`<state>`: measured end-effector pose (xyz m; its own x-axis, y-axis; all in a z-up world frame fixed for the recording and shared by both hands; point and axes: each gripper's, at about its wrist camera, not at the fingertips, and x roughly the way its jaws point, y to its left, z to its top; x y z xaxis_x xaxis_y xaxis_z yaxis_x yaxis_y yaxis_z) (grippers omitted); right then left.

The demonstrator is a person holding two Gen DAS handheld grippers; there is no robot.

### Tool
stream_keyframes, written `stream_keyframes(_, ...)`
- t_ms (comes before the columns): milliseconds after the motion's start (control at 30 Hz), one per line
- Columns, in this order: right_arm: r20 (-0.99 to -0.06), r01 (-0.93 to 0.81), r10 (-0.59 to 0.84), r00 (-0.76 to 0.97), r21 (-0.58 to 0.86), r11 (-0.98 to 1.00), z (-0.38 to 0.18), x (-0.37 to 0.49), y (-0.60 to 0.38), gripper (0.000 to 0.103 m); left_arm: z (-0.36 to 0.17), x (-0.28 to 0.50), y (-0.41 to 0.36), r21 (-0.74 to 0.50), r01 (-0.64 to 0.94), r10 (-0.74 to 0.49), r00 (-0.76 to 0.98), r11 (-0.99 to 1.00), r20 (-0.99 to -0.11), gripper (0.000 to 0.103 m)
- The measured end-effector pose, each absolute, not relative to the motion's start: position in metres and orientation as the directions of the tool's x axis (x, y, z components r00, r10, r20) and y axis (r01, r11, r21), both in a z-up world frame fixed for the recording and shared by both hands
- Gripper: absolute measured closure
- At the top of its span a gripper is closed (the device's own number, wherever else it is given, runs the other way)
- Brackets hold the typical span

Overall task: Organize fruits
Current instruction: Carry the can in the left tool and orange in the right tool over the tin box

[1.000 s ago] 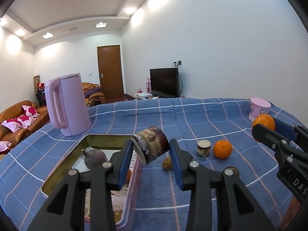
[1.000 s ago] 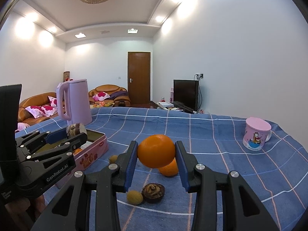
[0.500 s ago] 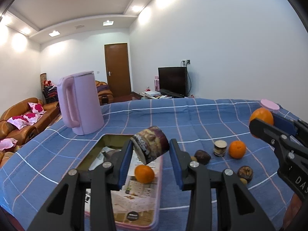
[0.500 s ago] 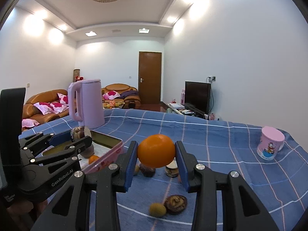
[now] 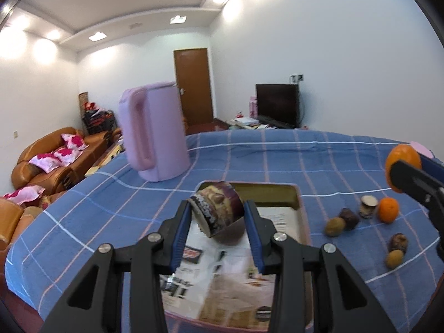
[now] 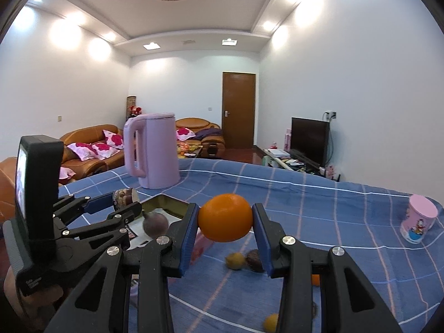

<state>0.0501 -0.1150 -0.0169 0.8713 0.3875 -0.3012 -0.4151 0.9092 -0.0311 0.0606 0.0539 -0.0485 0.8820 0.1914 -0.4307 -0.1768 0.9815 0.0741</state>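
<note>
Left gripper point(image 5: 217, 219) was clamped on a small brown printed cup point(image 5: 217, 209), tilted on its side, held above the open tin tray point(image 5: 294, 197) on the blue checked tablecloth point(image 5: 249, 161). Tray held a dark round fruit point(image 6: 155, 224), seen in the right wrist view just behind the left gripper's fingers. Right gripper point(image 6: 225, 219) was clenched on a big orange point(image 6: 225, 217), held in the air above the cloth, to the right of the tray. Loose on the cloth right of the tray: a smaller orange point(image 5: 388, 210), a small jar point(image 5: 368, 206), a dark brown fruit point(image 5: 349, 218), a greenish-brown fruit point(image 5: 335, 226), another dark fruit point(image 5: 398, 242) and a yellowish one point(image 5: 394, 259) nearer the camera. Pink kettle point(image 5: 154, 130) stood upright beyond the tray. Pink cartoon cup point(image 6: 419, 222) stood at the far right of the table, well apart from the fruits.
</note>
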Motion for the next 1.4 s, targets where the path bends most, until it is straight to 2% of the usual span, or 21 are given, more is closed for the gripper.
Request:
stream_keyframes(333,-0.343,-0.485,0.449,0.825,-0.023,0.874,-0.027,0.063,-0.077,0.062,-0.059,0.069,0.087,0.082,-0.23,0.241,0.844,0.97,-0.479,0.062)
stream_keyframes(800,-0.447,-0.539,0.474,0.758,-0.021,0.842,-0.052,0.073,-0.045,0.062,-0.066,0.074,0.094,0.076,-0.21,0.219,0.824,0.975,-0.522,0.062)
stream_keyframes(1400,-0.519,-0.575,0.476,0.71,-0.037,0.817,-0.063,0.077,-0.032,0.062,-0.071,0.084,0.092,0.087,-0.17,0.189,0.801,0.982,-0.568,0.062)
